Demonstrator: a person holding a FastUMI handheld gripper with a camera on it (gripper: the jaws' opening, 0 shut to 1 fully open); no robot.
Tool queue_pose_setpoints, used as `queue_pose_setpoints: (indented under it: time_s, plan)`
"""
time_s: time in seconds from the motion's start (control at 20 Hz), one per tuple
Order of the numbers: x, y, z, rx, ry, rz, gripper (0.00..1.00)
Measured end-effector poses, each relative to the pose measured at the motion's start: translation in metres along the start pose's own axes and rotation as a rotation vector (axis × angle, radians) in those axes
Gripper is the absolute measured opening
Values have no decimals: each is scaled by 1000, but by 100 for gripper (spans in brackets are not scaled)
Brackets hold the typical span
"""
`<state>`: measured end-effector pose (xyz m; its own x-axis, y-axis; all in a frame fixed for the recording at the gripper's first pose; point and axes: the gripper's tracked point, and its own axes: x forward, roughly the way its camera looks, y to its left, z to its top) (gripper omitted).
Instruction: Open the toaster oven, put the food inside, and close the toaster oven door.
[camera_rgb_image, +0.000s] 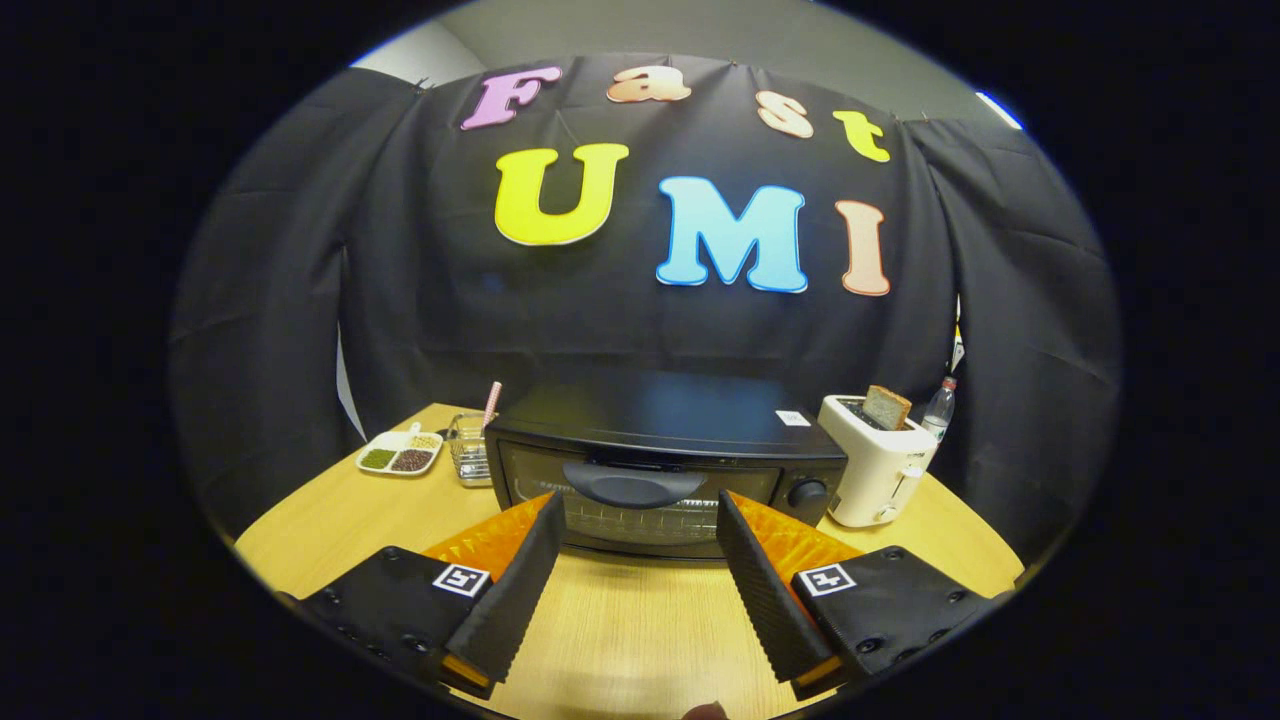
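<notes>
Black metal and dark glass make up the boxy toaster oven (665, 470) we face across the pale wooden counter (630, 630), and its door stands closed, the curved dark handle (633, 487) lying across the top of the glass. We hold the tongs (637, 520) released, their two fingers spread wide with nothing between them, the oven door just ahead of the tips and the handle a little above the gap. Beside the oven stands a white pop-up toaster (878, 465) with a slice of brown bread (886, 407) poking from its slot, and a clear plastic bottle (938, 408) beyond it. On the other side sit a small wire basket (468, 450) and a white divided dish of beans (401, 453). We cannot see through the glass whether any food lies inside. A shut door fits two stages, we judge: the oven yet to be opened, or loaded and shut again, so we name no move.
</notes>
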<state>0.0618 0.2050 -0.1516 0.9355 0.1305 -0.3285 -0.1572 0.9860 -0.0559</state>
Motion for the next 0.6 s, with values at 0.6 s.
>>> queue_pose_setpoints:
  time_s: [0.6]
  plan:
    - [-115, -69, 26, 13, -184, -13, 96]
